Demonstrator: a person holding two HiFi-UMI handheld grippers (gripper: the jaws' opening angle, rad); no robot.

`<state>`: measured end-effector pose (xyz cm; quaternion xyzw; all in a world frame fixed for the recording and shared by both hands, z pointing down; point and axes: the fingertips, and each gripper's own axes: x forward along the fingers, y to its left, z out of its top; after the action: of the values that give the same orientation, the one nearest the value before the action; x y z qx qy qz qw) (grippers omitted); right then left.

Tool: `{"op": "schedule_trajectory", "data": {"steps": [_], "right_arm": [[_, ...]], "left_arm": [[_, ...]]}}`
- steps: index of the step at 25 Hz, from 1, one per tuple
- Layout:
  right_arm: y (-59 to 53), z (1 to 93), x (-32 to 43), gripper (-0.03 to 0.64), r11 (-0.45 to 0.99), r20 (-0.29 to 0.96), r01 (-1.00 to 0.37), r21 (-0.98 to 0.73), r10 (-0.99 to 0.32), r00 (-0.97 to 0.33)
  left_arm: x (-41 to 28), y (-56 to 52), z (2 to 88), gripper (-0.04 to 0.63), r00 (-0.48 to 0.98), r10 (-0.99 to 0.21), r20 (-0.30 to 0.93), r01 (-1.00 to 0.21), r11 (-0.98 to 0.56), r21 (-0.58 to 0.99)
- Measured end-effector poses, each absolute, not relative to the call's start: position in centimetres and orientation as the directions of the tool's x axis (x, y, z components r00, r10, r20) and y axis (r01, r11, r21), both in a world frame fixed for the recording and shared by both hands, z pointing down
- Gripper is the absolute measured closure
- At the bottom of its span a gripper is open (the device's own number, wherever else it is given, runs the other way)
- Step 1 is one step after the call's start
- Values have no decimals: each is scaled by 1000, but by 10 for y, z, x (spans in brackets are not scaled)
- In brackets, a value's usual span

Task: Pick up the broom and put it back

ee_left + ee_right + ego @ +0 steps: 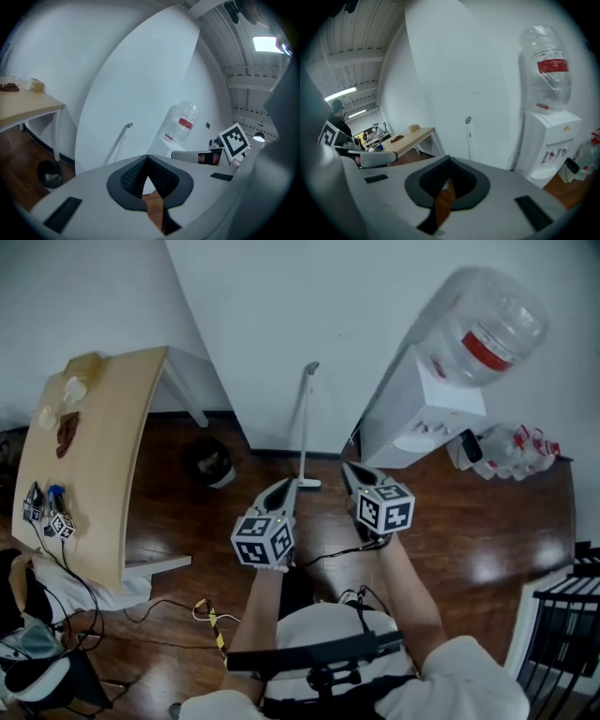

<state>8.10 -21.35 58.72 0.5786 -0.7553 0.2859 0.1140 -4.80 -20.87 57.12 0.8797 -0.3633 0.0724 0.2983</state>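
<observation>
Both tools, the left tool (282, 491) and the right tool (352, 471), are pressed together with nothing pinched. At 12 o'clock from them the broom (305, 418) stands against the white wall (281, 315) (both gripper views hide its bottom). A water cooler (412, 418) is at 2 o'clock.

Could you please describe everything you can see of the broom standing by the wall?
The broom is slim and pale, white or light grey: a long straight handle with a small hooked grip on top and a small flat head below. It stands nearly upright, top leaning on the white wall, head on the wooden floor, beside the water dispenser. Nothing else touches it.
</observation>
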Motion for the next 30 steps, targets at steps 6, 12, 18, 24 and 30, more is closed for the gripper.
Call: {"op": "schedule_trajectory", "data": {"steps": [6,12,18,24,30], "right_arm": [[-89,600,127,607,172,481,-912,-373,-805,-348],[16,586,161,607,244,456,-873,-422,-775,-437],[59,558,152,607,275,383,-836,-474,-791,-478],[81,532,141,607,288,346,-845,-451,-816,-463],[89,510,134,607,255,313,-865,-431,-857,-409]], "left_arm": [[2,-96,582,606,702,-599,385,-709,-540,454],[33,12,572,606,625,-638,451,-780,-489,390],[26,61,548,606,585,-676,448,-810,-464,359],[31,75,522,606,633,-659,406,-774,-522,360],[27,77,502,606,677,-635,372,-736,-579,352]]}}
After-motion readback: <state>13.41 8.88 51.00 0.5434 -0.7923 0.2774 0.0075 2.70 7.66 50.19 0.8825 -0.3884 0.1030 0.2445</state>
